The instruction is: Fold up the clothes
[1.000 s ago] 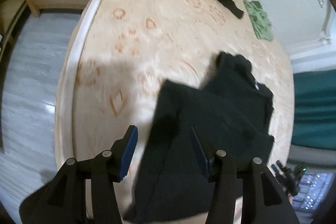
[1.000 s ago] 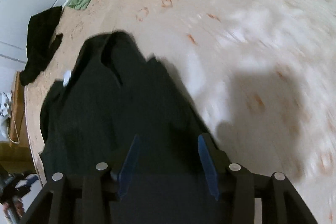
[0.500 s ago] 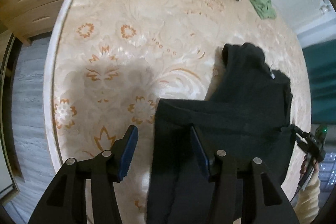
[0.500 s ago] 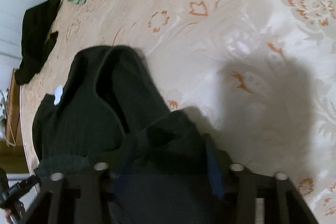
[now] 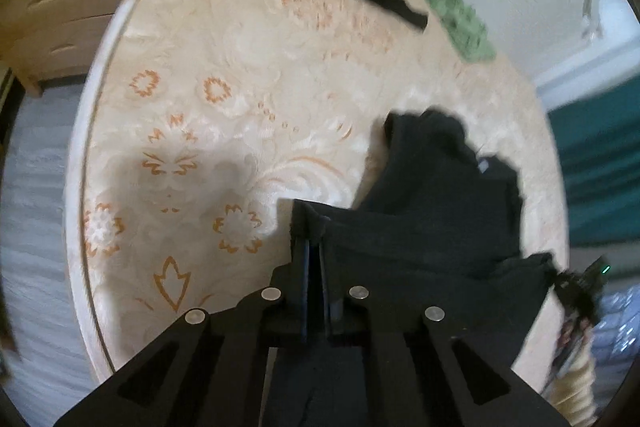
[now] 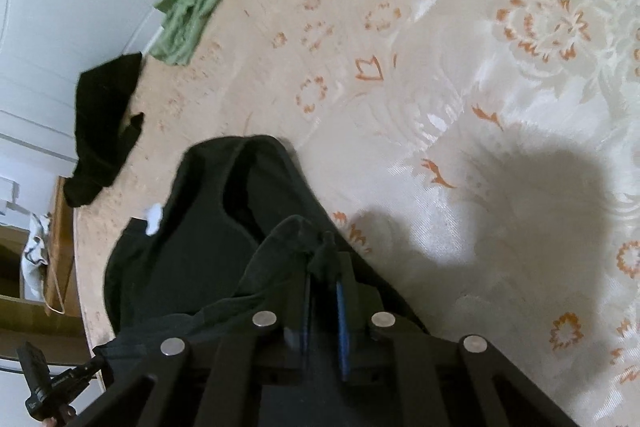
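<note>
Left wrist view: the left gripper has its jaws pressed together on a corner of the black garment, which lies on the bed toward its near edge. In the right wrist view the right gripper is closing its jaws on a bunched bit of the same garment's hem; cloth sits between the blue pads.

The step looks like a two-corner pickup for the first fold. To do it well, both pinches should hold the full thickness of the edge, not one layer, and the right pinch should be firm before any lift. Raise both corners together, keep the edge between them taut, then carry it over toward the far end with the white label, so the fold line falls straight.

The garment is a soft, matte, limp knit, rumpled at the far end, with a deep curved opening there. It will sag and slide easily. The bed cover is glossy cream brocade with orange flower motifs, probably slippery. A second black garment and a crumpled green one lie well apart at the bed's far edge. A wooden dresser stands beside the bed.
</note>
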Available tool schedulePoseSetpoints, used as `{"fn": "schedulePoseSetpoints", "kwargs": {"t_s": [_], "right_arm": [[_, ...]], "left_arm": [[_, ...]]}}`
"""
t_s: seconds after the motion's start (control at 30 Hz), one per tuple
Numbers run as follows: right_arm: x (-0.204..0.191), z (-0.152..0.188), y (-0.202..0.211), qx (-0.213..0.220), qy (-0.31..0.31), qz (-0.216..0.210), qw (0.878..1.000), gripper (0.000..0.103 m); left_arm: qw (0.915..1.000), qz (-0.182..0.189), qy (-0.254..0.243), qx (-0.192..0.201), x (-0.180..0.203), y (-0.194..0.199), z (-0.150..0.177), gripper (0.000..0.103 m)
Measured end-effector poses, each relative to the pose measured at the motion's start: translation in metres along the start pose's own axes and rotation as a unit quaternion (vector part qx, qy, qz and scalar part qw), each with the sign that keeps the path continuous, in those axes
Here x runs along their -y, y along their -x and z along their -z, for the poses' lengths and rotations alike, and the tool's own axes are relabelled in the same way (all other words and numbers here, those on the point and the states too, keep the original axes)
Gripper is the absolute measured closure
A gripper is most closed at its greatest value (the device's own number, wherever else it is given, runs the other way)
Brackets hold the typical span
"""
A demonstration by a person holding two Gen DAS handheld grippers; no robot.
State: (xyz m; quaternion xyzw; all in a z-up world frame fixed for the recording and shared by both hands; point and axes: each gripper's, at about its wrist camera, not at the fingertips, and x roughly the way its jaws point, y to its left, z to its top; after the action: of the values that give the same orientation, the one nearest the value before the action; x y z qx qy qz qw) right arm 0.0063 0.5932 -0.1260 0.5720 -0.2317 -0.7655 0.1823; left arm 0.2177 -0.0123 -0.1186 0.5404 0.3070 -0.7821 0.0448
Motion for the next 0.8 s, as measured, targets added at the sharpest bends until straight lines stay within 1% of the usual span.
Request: {"fn": "schedulePoseSetpoints", "kwargs": {"t_s": [0.1,0.2,0.27,0.33,0.43,0.47,0.53,0.63,0.67,0.7,0.73,0.77,0.8], "right_arm": [[-0.004,-0.003,0.010,0.007,0.006,-0.004,1.000,0.095],[-0.010,-0.009,0.018,0.016,0.011,-0.012,1.000,0.095],[-0.015,-0.015,0.022,0.029,0.010,-0.024,0.999,0.095],[-0.023,-0.027,0.026,0.043,0.009,-0.040,0.998,0.095],[-0.040,-0.053,0.024,0.052,0.023,-0.041,0.998,0.095],[-0.046,-0.061,0.023,0.056,0.028,-0.042,0.997,0.095],[-0.055,-0.083,0.007,0.049,0.025,-0.034,0.998,0.095],[-0.062,-0.102,-0.028,0.034,0.011,-0.001,0.999,0.095],[-0.064,-0.107,-0.041,0.030,0.007,0.011,0.999,0.092],[-0.065,-0.110,-0.055,0.020,0.003,0.032,0.999,0.091],[-0.065,-0.111,-0.073,0.004,0.001,0.063,0.998,0.081],[-0.064,-0.110,-0.086,-0.009,-0.006,0.091,0.996,0.061],[-0.059,-0.107,-0.094,-0.019,-0.020,0.114,0.993,0.054]], "left_arm": [[0.9996,0.013,0.000,0.025,0.002,0.025,-0.002,0.099],[0.9990,0.018,-0.002,0.041,0.008,0.038,-0.008,0.099],[0.9979,0.029,-0.001,0.058,0.011,0.046,-0.021,0.099],[0.9963,0.041,0.001,0.076,0.015,0.054,-0.034,0.099],[0.9938,0.049,-0.002,0.100,0.023,0.061,-0.060,0.099],[0.9935,0.044,-0.006,0.105,0.027,0.059,-0.069,0.099],[0.9951,0.023,-0.013,0.095,0.037,0.045,-0.090,0.099],[0.9971,-0.033,-0.010,0.067,0.047,0.007,-0.115,0.099],[0.9970,-0.049,-0.007,0.060,0.048,-0.004,-0.120,0.098],[0.9967,-0.068,0.000,0.045,0.048,-0.018,-0.124,0.095],[0.9968,-0.075,0.011,0.026,0.046,-0.029,-0.126,0.089],[0.9966,-0.079,0.022,0.007,0.043,-0.039,-0.128,0.086],[0.9963,-0.077,0.038,-0.003,0.038,-0.045,-0.129,0.083]]}}
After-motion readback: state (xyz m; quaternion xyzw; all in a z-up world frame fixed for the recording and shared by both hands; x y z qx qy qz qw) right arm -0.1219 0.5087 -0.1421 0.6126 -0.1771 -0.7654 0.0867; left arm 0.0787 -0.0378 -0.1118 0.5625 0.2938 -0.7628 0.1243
